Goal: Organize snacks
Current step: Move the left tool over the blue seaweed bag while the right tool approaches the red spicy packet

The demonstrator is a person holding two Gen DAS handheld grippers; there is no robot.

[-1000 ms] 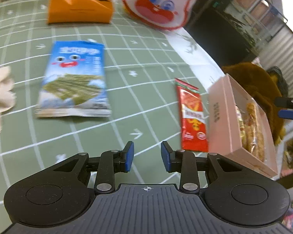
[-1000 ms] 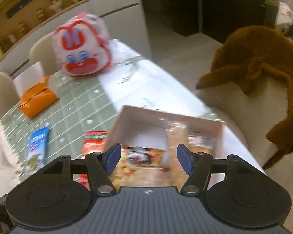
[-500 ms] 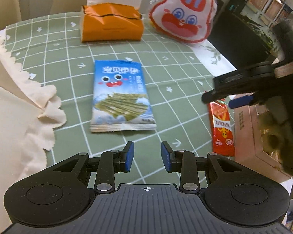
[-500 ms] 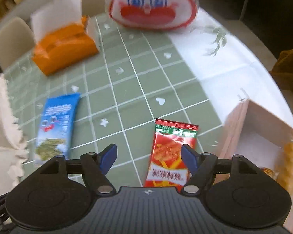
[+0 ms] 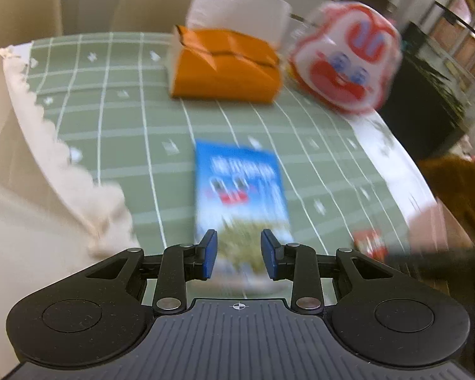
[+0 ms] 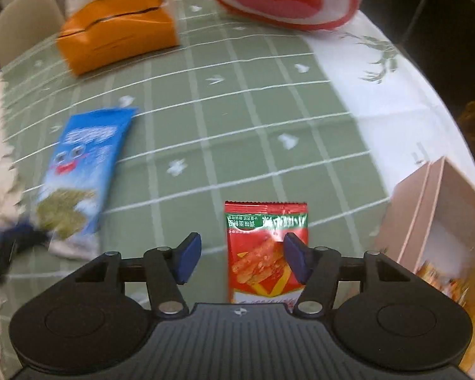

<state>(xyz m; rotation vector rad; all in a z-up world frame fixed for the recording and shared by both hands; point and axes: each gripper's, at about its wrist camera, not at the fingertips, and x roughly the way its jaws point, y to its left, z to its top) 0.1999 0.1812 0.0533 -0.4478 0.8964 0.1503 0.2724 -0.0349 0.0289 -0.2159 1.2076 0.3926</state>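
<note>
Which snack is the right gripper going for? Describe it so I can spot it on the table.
On the green grid tablecloth, look near the pink open box at the table's right side. Beside it lies a small red packet, flat, between the right gripper fingers as they close, not yet pinched. Unlike the larger blue seaweed packet further left, it is red with a green band.

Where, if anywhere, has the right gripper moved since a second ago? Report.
Yes. The right gripper left the pink box, now at its right, for the red packet; its jaws are closing with the packet between them.
</note>
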